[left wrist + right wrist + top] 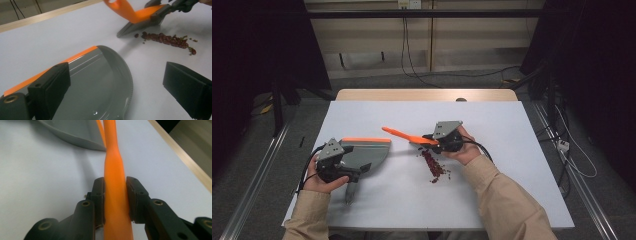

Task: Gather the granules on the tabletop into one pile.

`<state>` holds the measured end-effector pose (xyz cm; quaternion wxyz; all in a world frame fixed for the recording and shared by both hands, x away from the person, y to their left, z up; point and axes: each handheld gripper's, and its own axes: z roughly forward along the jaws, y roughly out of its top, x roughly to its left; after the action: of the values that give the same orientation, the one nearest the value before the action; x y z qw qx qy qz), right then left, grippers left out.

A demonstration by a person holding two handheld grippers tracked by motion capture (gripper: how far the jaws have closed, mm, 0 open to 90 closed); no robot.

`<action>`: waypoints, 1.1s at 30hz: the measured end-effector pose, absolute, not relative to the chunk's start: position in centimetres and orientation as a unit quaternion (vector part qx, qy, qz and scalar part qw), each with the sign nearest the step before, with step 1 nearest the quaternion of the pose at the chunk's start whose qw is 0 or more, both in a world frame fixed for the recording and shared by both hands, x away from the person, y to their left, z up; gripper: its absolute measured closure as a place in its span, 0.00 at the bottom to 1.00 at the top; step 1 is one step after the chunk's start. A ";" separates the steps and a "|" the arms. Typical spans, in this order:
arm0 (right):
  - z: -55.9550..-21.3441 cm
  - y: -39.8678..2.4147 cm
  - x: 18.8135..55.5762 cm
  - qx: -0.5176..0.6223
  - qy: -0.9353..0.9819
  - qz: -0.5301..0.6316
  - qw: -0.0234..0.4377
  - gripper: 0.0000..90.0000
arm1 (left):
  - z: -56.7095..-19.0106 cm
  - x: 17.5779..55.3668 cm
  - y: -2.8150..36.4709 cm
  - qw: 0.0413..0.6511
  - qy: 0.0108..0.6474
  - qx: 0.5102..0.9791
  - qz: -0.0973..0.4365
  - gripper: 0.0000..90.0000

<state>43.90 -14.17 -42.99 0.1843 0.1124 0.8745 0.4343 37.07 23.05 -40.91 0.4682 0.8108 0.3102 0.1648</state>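
Note:
A small heap of dark red beans (432, 166) lies on the white table top (502, 200), just in front of my right gripper (431, 138). That gripper is shut on the handle of an orange brush (404, 134), which points left toward a grey dustpan (367, 151) with an orange lip. In the right gripper view the pads of my right gripper (115, 187) squeeze the brush handle (113, 165). The brush's (135, 16) dark bristles rest beside the beans (167, 38). My left gripper (117, 75) has its jaws wide apart over the dustpan (100, 85), the right jaw clear of its curved rim.
The dustpan's handle (349, 192) points toward the table's near edge. A wooden strip (427, 94) runs along the far edge. Cables (412, 60) hang and lie on the floor behind, and metal rails (252, 185) flank the table.

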 end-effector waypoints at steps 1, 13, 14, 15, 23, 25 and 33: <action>-43.0 -14.3 43.6 0.107 0.876 0.434 0.179 0.78 | -40.9 37.0 23.1 0.469 0.310 0.811 0.164 0.08; -42.7 -15.0 40.8 0.103 0.888 0.427 0.138 0.76 | -40.9 37.0 23.1 0.471 0.312 0.809 0.163 0.08; -42.6 -15.1 40.8 0.107 0.887 0.429 0.132 0.76 | -40.9 37.0 23.1 0.470 0.313 0.809 0.163 0.08; -42.5 -15.3 40.7 0.114 0.885 0.432 0.129 0.76 | -40.9 37.0 23.1 0.469 0.310 0.811 0.165 0.08; -42.0 -15.7 41.6 0.173 0.871 0.438 0.140 0.77 | -40.9 37.1 23.1 0.469 0.310 0.810 0.166 0.08; -41.9 -15.4 41.8 0.181 0.872 0.428 0.152 0.78 | -40.9 37.1 23.0 0.470 0.310 0.810 0.166 0.08; -41.9 -15.3 43.1 0.213 0.876 0.390 0.186 0.77 | -41.0 37.1 22.9 0.467 0.310 0.812 0.163 0.08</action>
<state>43.15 -15.27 -41.88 0.1861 0.2132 0.8764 0.3896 37.13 22.94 -40.98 0.4673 0.8117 0.3099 0.1634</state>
